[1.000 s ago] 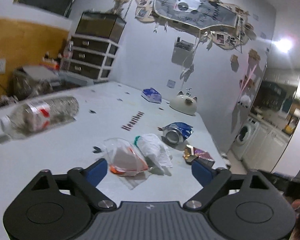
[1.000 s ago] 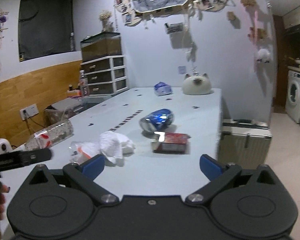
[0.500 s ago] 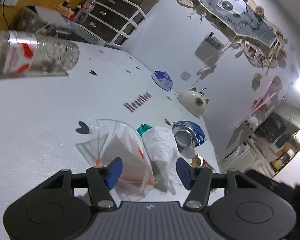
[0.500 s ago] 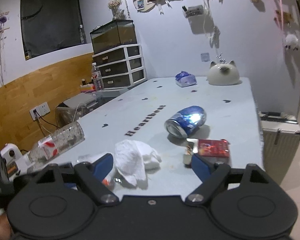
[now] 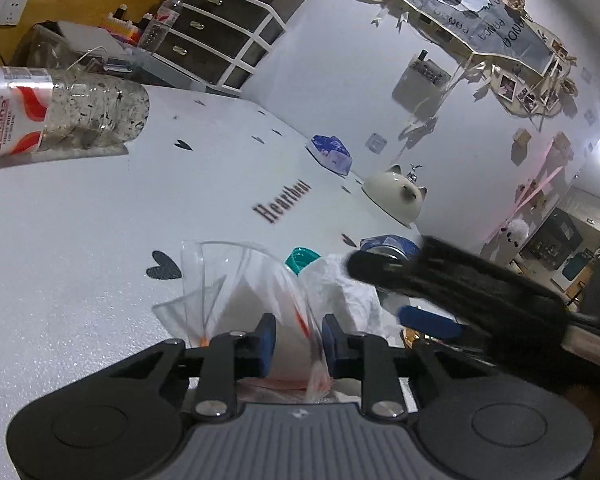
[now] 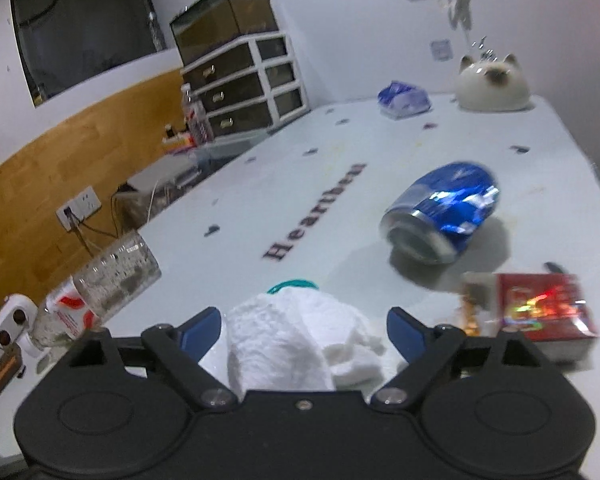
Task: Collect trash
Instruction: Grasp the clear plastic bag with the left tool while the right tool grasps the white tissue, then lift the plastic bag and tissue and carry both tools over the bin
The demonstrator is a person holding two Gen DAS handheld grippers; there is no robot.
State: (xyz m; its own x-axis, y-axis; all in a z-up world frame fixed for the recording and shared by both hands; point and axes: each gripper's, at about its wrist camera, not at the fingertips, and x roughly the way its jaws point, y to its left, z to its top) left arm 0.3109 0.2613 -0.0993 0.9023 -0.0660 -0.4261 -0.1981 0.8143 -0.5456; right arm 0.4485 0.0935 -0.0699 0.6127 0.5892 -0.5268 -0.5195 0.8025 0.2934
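Note:
My left gripper [image 5: 298, 340] is shut on a clear plastic bag [image 5: 236, 280] with orange marks that lies on the white table [image 5: 80, 220]. My right gripper [image 6: 304, 330] is open, its jaws on either side of a crumpled white tissue [image 6: 292, 336]; the tissue also shows in the left wrist view [image 5: 340, 288]. A crushed blue can [image 6: 444, 212] lies on its side beyond. A red foil packet [image 6: 540, 312] lies to the right. An empty plastic bottle [image 5: 56, 112] lies at the left, also in the right wrist view [image 6: 108, 284].
A teal ring [image 6: 294, 284] sits behind the tissue. A cat-shaped ceramic dish [image 6: 492, 84] and a blue tissue pack [image 6: 404, 100] stand at the table's far end. Drawers [image 6: 244, 88] stand by the far wall. The right gripper's arm [image 5: 460, 280] crosses the left wrist view.
My left gripper has closed onto the plastic bag. My right gripper has moved forward and down, so the white tissue now lies between its open jaws.

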